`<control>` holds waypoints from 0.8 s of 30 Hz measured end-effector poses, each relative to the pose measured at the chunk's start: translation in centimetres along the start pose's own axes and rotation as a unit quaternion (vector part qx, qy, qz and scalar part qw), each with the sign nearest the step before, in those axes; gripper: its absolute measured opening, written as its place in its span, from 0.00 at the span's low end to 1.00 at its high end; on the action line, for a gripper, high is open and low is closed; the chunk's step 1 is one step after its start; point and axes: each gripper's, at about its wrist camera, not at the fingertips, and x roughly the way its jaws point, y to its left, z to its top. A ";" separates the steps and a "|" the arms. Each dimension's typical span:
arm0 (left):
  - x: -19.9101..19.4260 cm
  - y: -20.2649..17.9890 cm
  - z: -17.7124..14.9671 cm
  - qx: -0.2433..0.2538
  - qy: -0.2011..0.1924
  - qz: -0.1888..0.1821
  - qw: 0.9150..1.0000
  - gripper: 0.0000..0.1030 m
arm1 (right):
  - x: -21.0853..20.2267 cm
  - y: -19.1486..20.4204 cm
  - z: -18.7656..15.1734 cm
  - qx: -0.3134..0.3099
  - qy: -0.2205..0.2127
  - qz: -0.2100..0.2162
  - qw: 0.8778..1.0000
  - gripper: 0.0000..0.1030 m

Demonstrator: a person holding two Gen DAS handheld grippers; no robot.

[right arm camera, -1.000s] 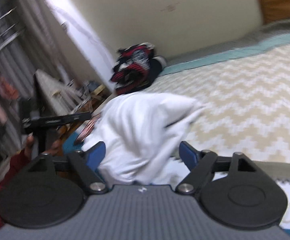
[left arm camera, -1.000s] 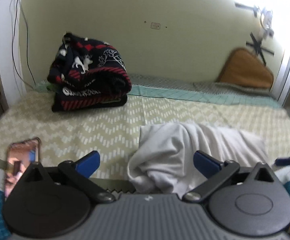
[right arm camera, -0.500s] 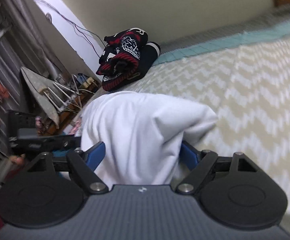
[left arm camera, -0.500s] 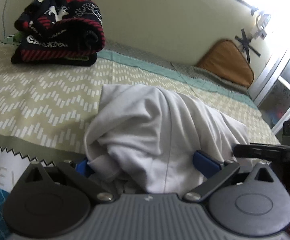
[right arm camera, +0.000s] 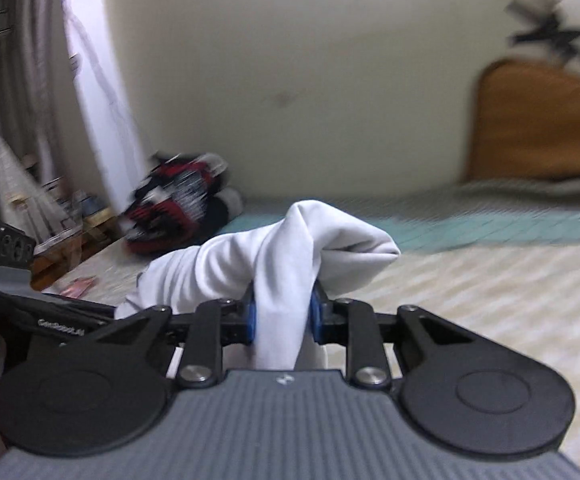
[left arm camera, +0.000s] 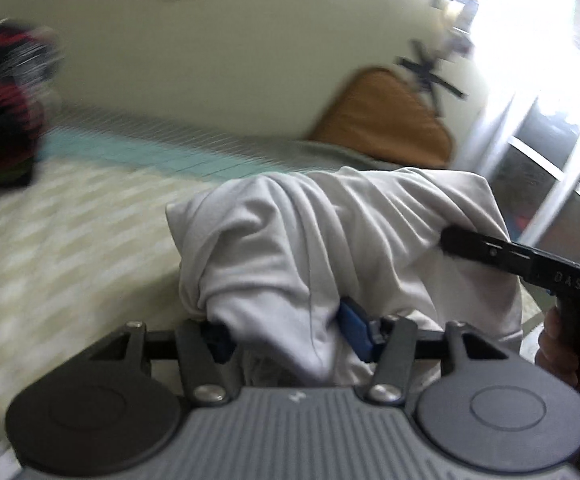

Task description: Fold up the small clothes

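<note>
White garment (left arm camera: 330,240) hangs bunched above the near edge of the bed (left arm camera: 69,240), both the left gripper (left arm camera: 290,336) and the right gripper (right arm camera: 283,316) closing on its cloth; folding looks barely begun.

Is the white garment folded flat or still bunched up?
Bunched up. The white garment hangs in wrinkled gathers between both tongs, lifted off the bed, with no flat fold.

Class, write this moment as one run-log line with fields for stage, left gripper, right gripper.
stage: grasping white garment | left gripper: closing, cloth between pads | right gripper: closing, pinching cloth fold
</note>
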 end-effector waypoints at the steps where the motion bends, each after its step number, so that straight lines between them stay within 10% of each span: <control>1: 1.1 -1.0 0.4 0.010 0.002 -0.005 1.000 0.49 | -0.9 -1.2 0.2 0.003 -0.006 -0.017 1.000 0.26; 8: 7.7 -5.6 0.8 0.064 0.039 0.011 0.997 0.53 | -1.9 -8.9 -1.8 0.100 0.016 -0.073 0.992 0.27; 12: 8.1 -6.1 0.1 0.091 0.036 0.048 0.994 0.81 | -0.8 -11.1 -3.3 0.158 0.040 -0.080 0.983 0.34; 24: 8.7 -5.3 0.3 0.070 0.039 0.058 0.995 0.97 | 0.1 -7.9 -3.3 0.077 0.069 -0.168 0.980 0.54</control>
